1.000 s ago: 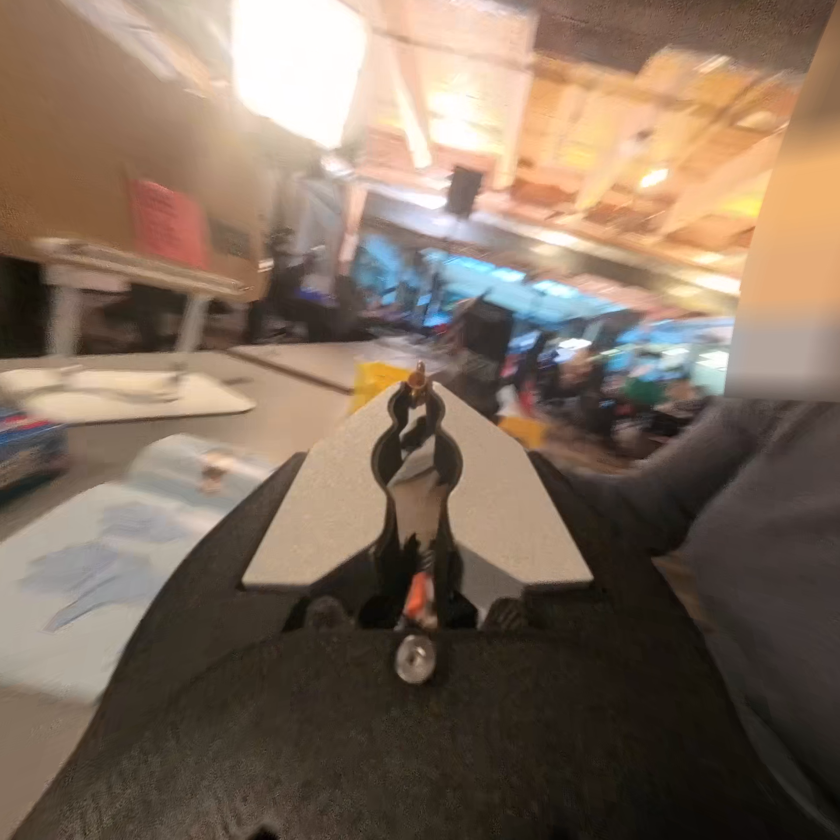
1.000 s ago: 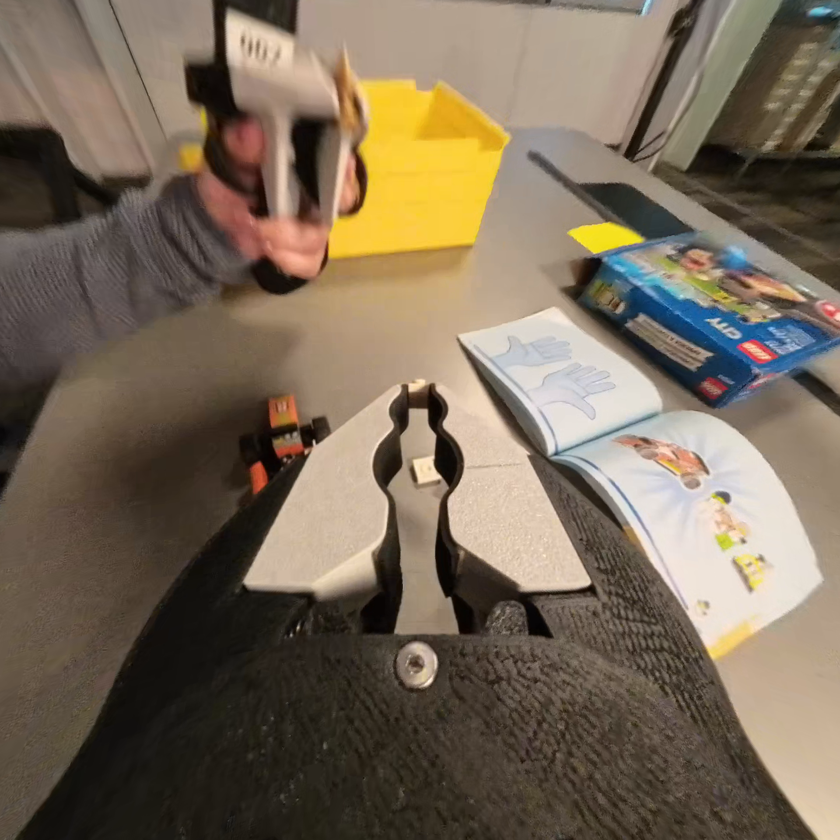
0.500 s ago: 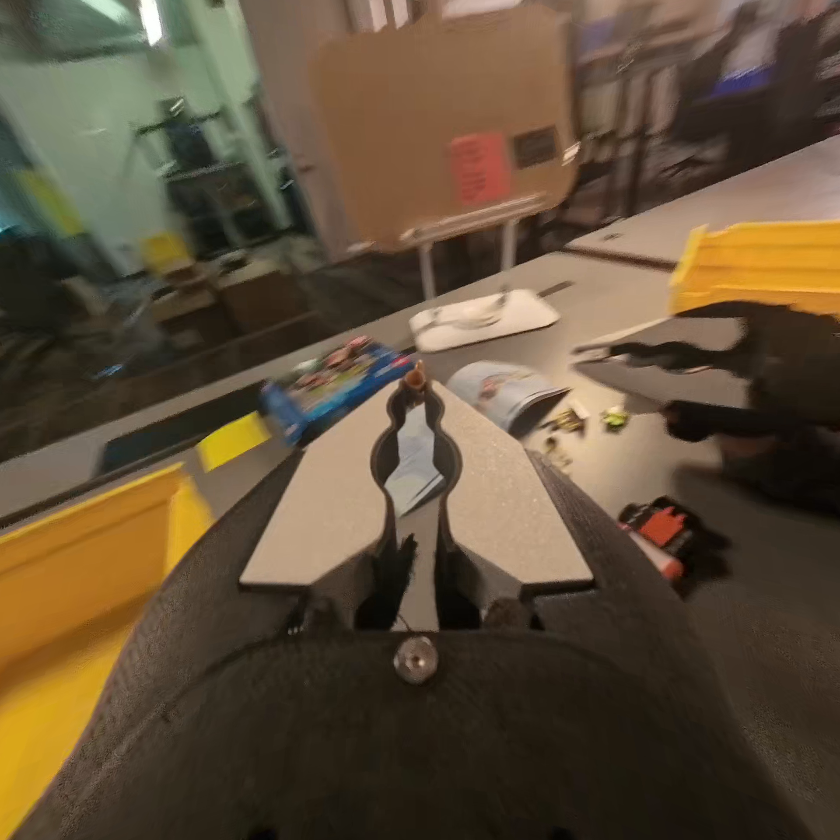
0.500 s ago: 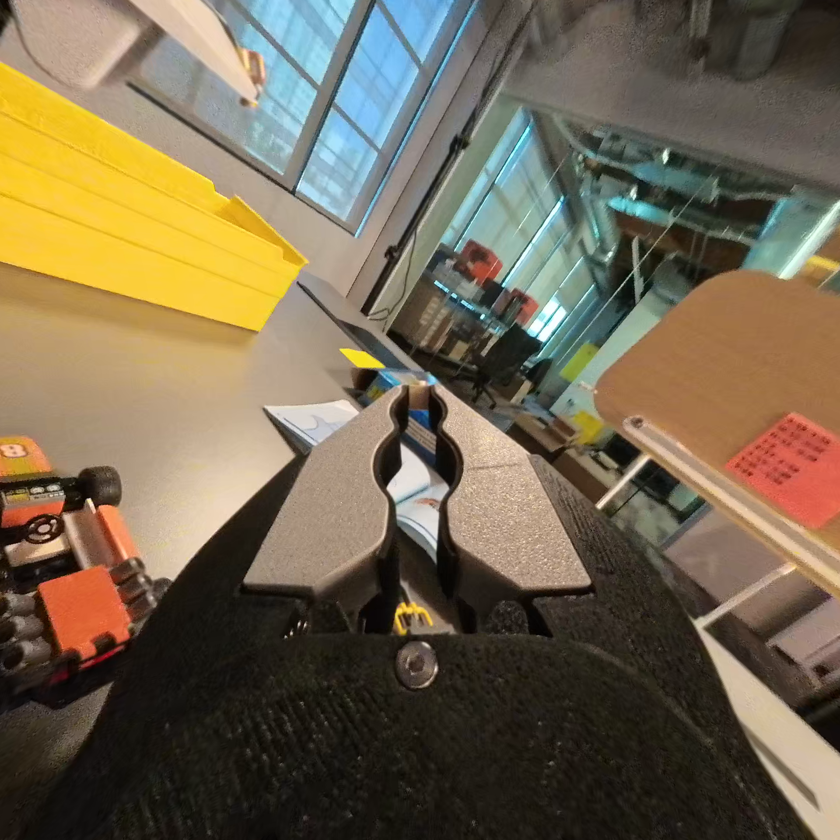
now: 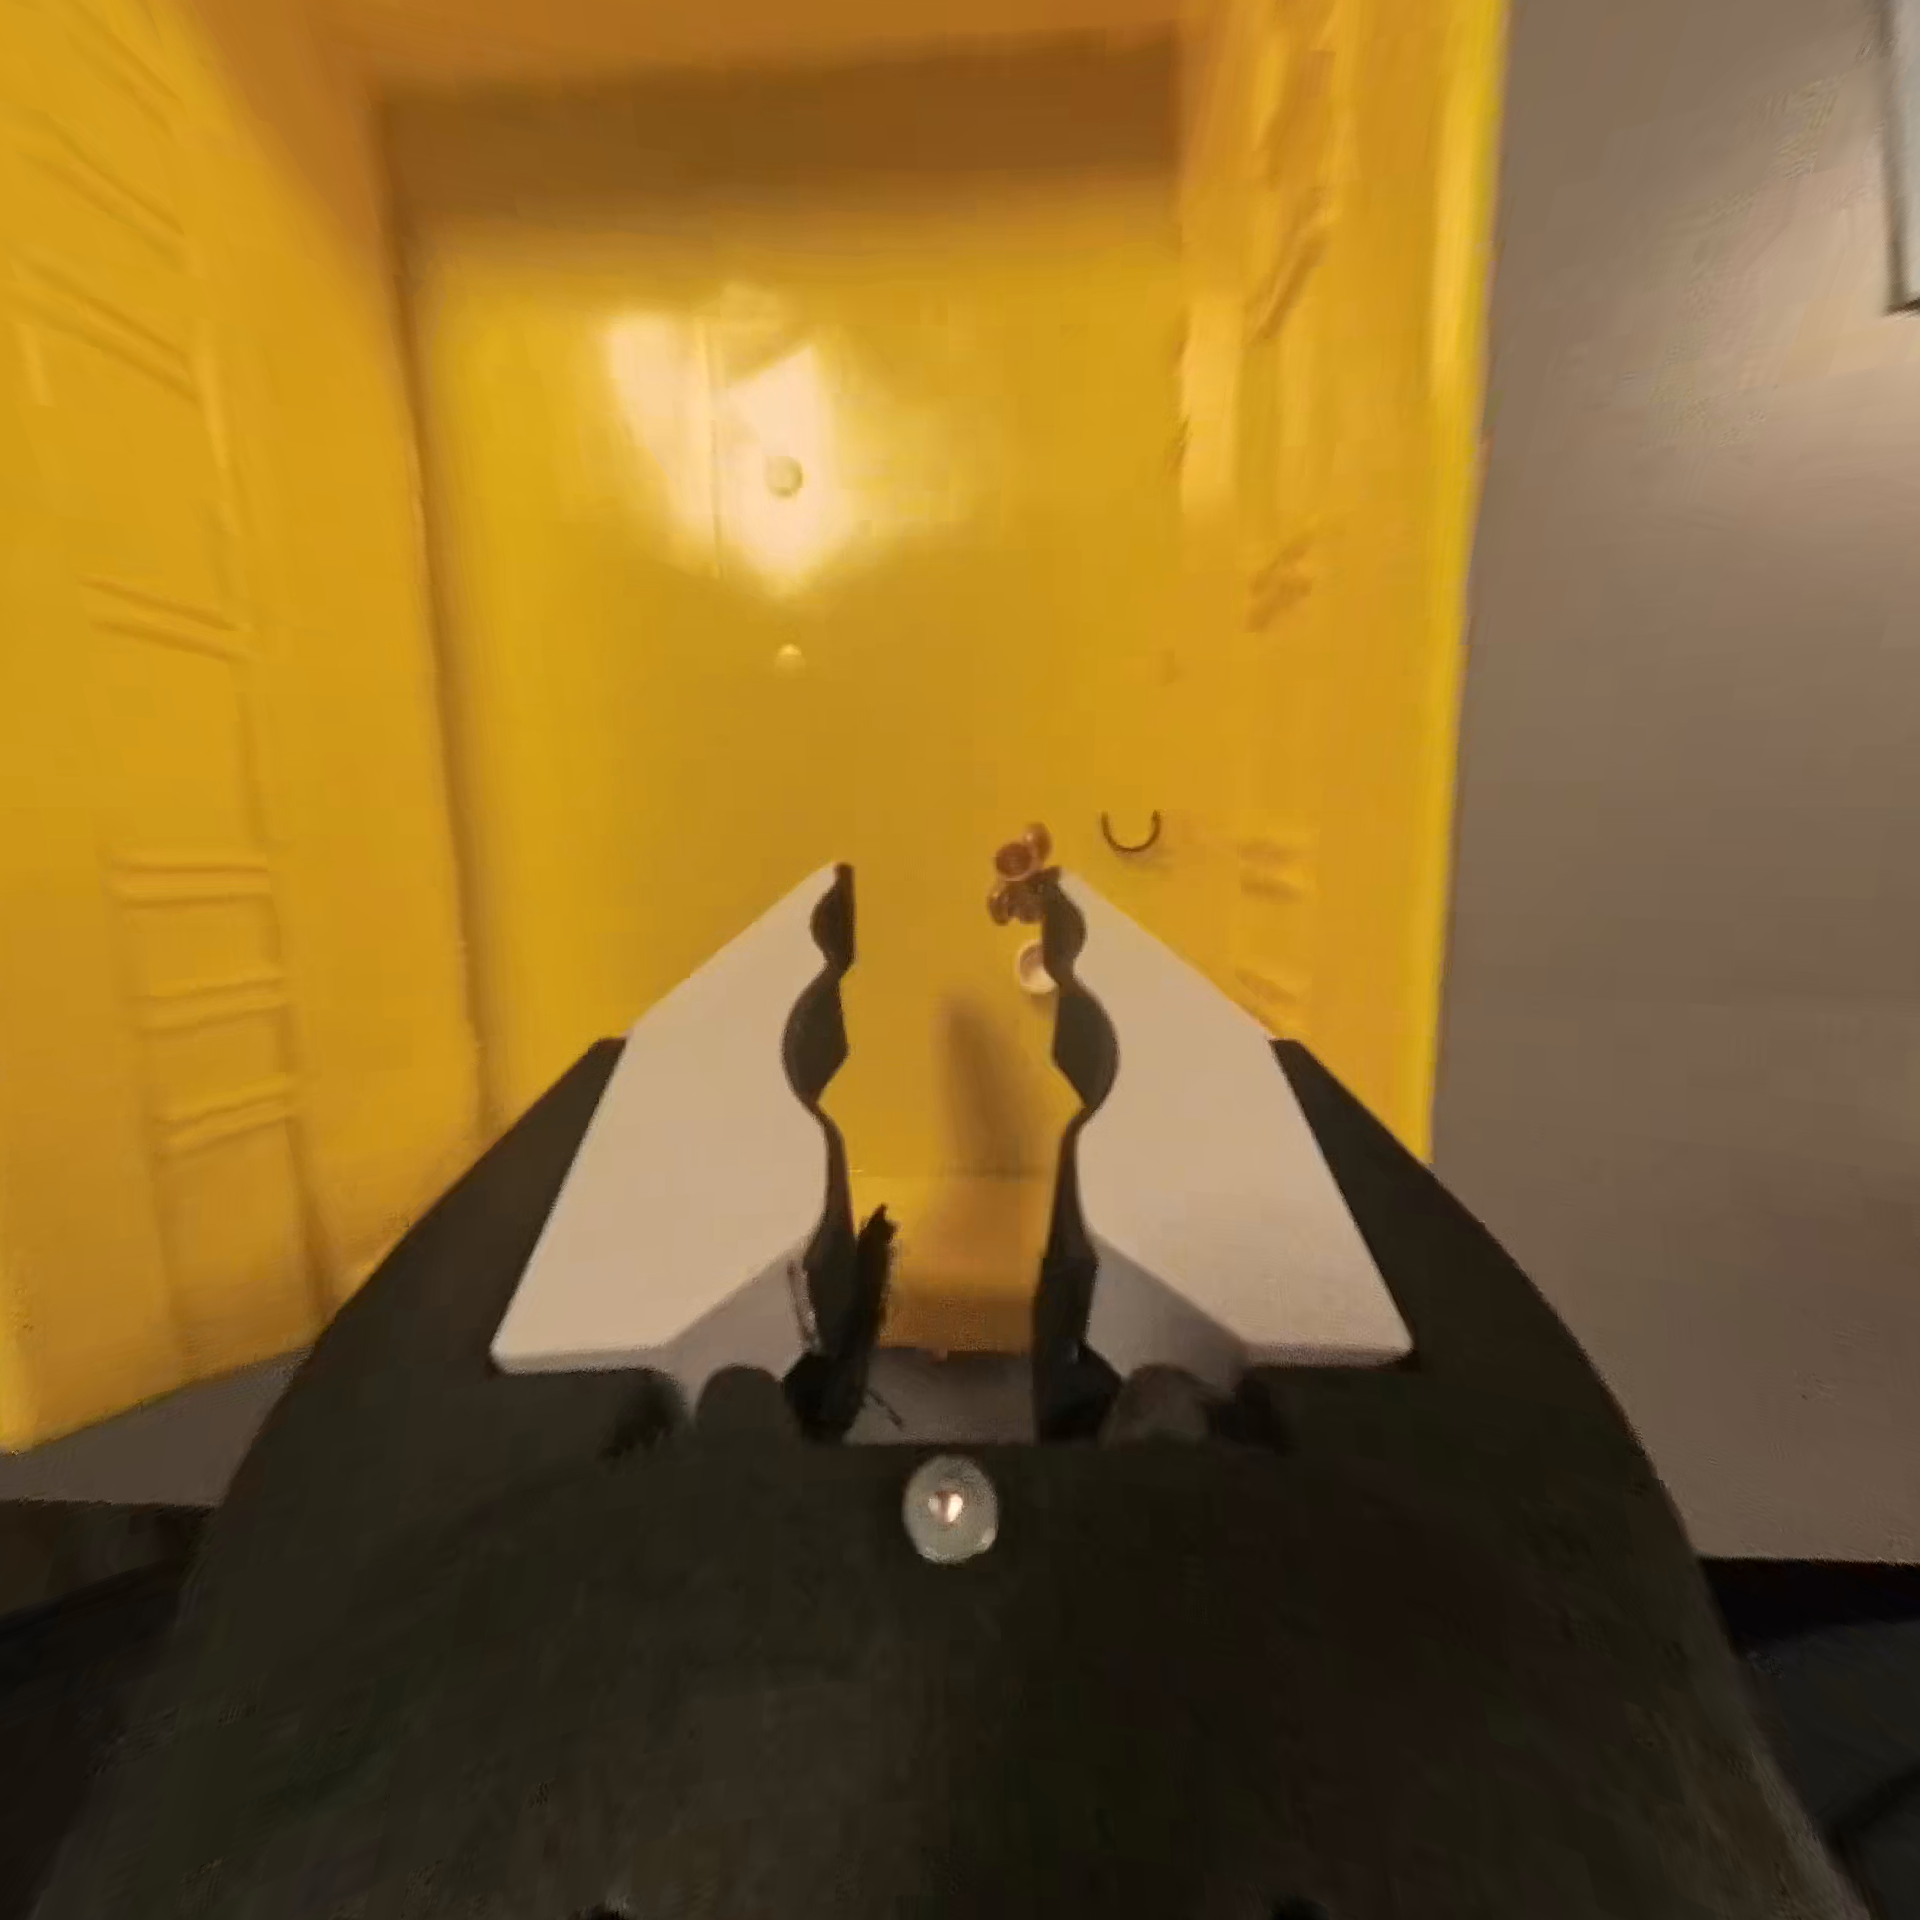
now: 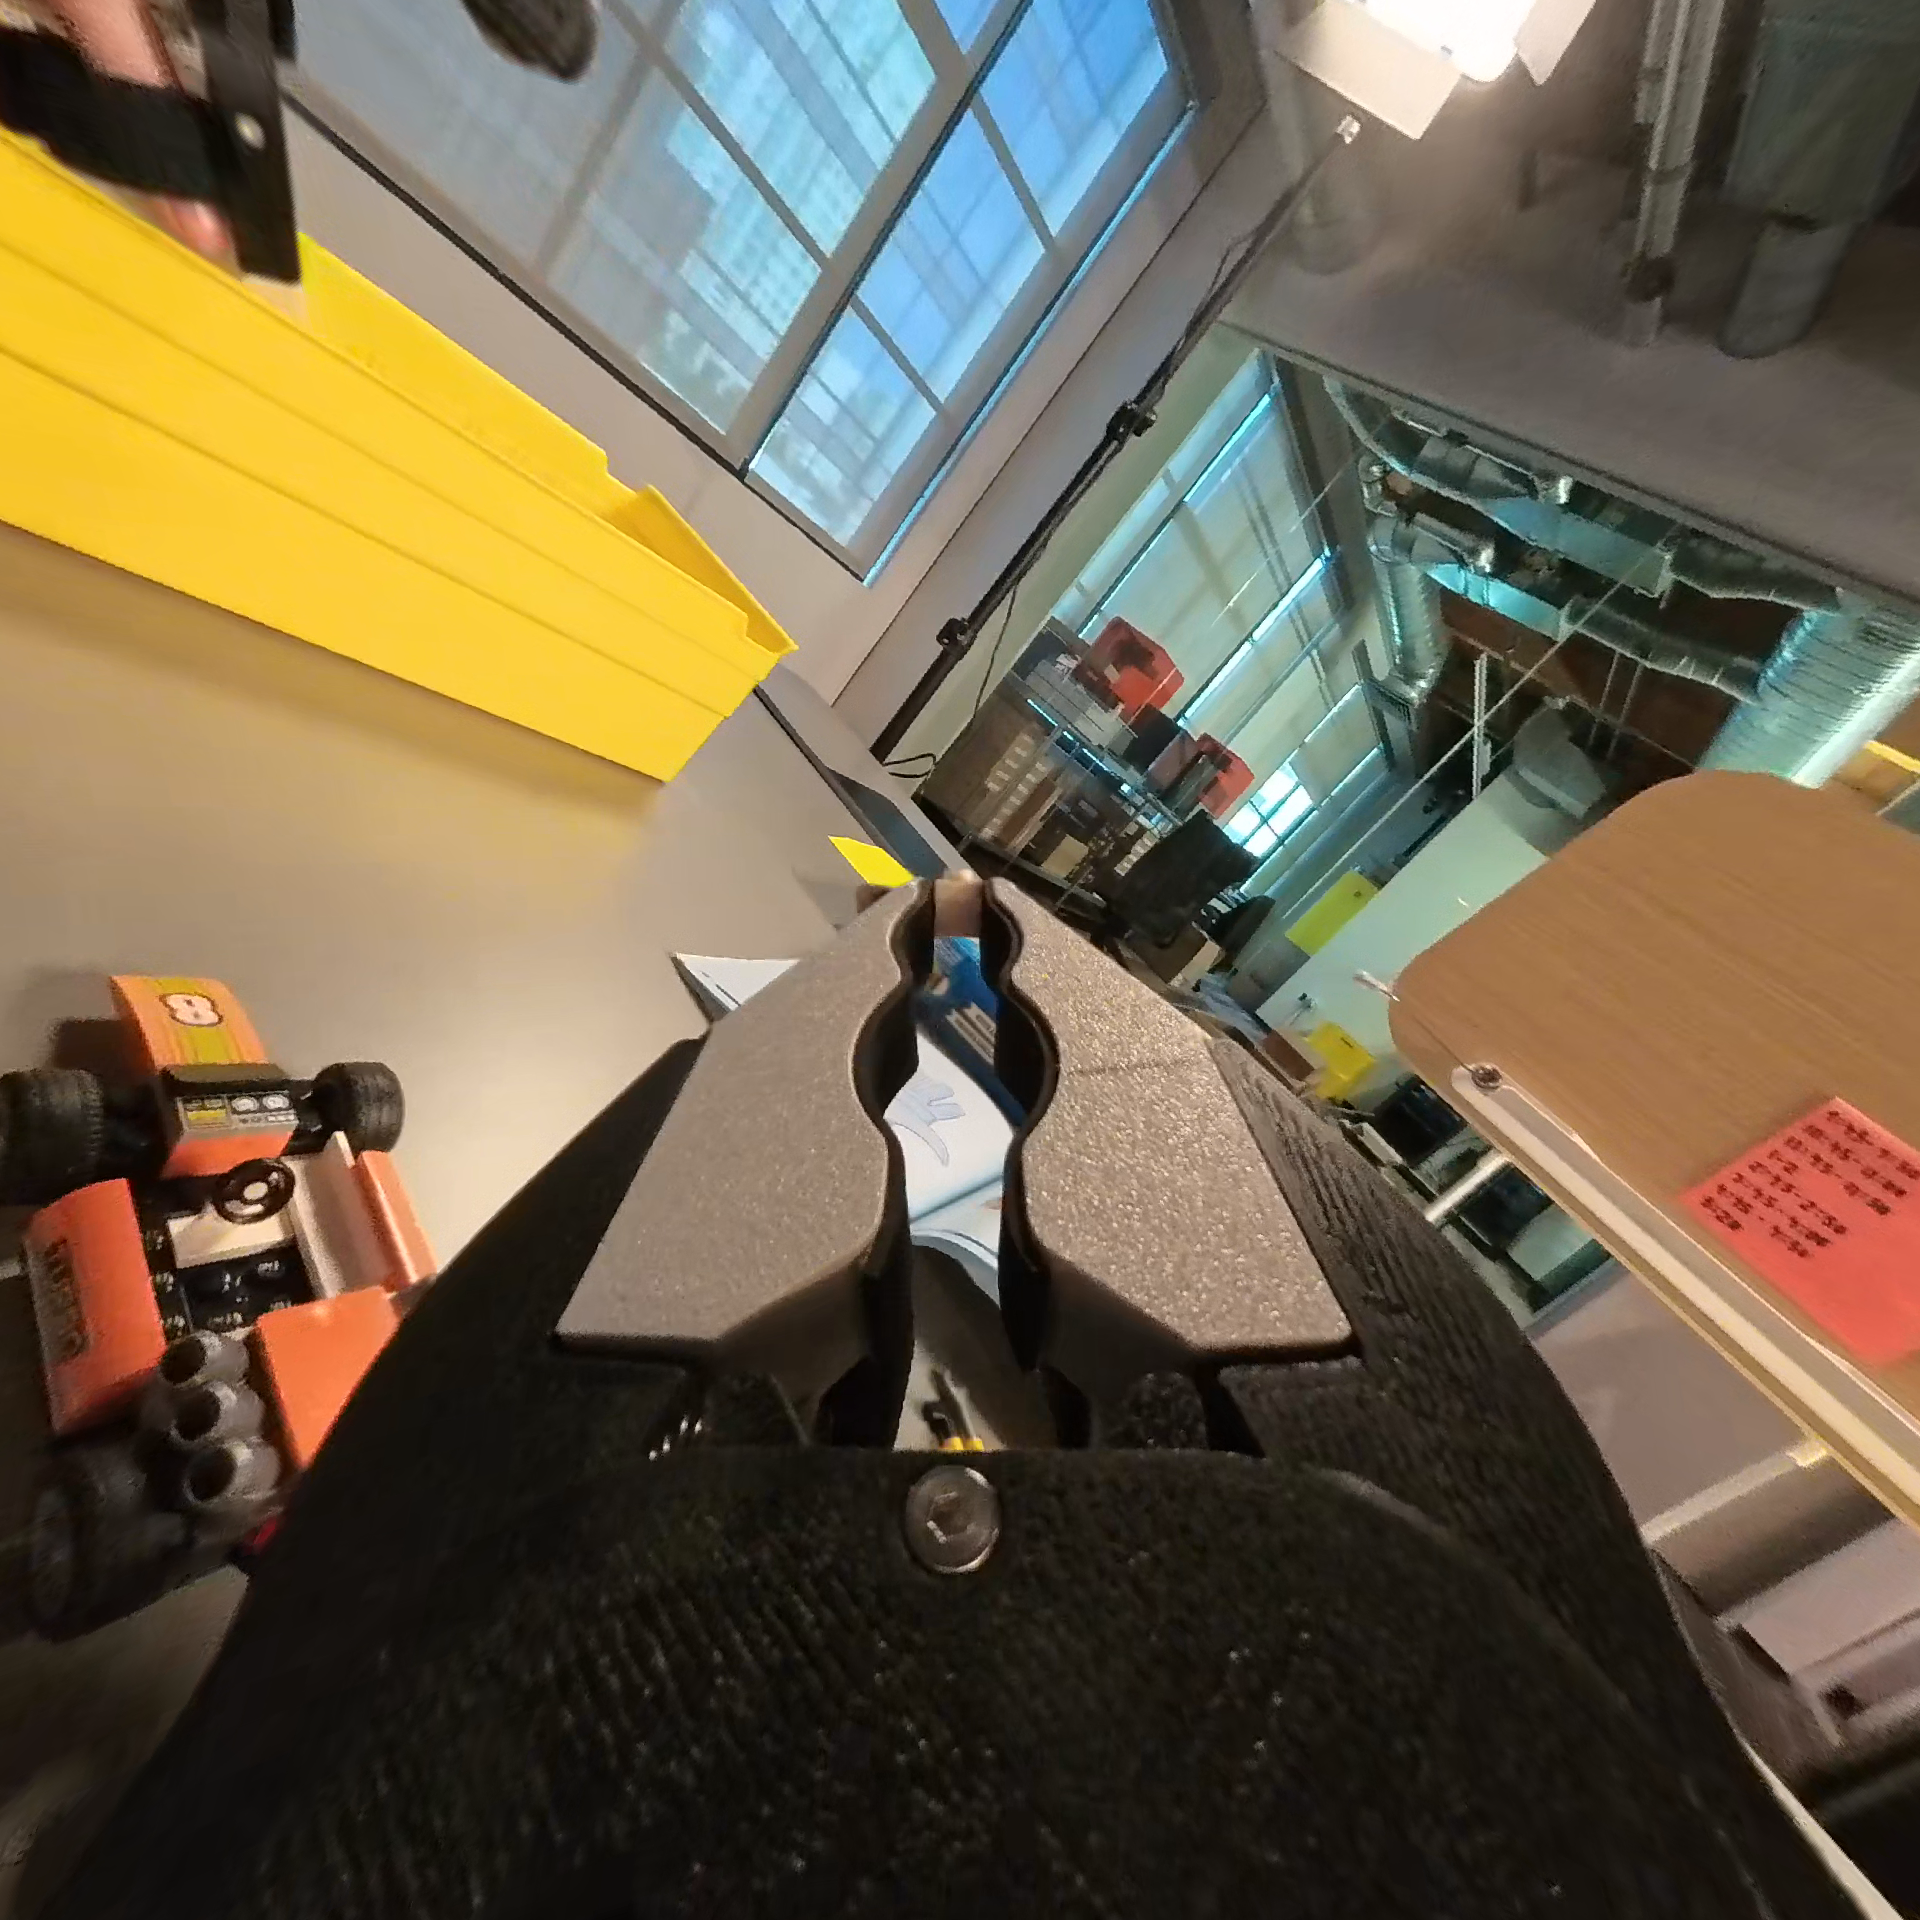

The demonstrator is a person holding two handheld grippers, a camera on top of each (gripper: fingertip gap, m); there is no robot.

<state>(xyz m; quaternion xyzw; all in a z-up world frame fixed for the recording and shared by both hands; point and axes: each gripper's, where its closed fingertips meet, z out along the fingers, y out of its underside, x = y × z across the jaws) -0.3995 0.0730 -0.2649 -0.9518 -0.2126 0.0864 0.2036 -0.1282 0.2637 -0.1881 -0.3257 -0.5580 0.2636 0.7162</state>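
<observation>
My left gripper (image 5: 949,881) is open above the inside of a yellow bin (image 5: 623,727). A small brown piece (image 5: 1020,883) sits right at its right fingertip (image 5: 1060,914), with no pad pressing on it from the left. A small pale round piece (image 5: 1031,966) and a black C-shaped clip (image 5: 1130,831) are on the bin floor close by. My right gripper (image 6: 956,896) is shut on a small tan piece (image 6: 956,904) at its fingertips, low over the grey table (image 6: 416,831). The left gripper's body (image 6: 156,125) shows over the bin in the right wrist view.
An orange and black toy car (image 6: 187,1226) lies on the table left of my right gripper. An open booklet (image 6: 935,1132) and a blue box (image 6: 961,987) lie behind its fingers. The yellow bin's side (image 6: 364,520) stands at the far left. A wooden board (image 6: 1714,987) stands at the right. Some 35 cm of space lies between my two pairs of fingers. From my left tips it is roughly 5 cm to the black C-shaped clip (image 5: 1130,831); from my right, 30 cm.
My left gripper swung over the yellow bin and opened; the brown piece it pinched is now loose at its right fingertip. My right gripper stays shut on the tan piece.
</observation>
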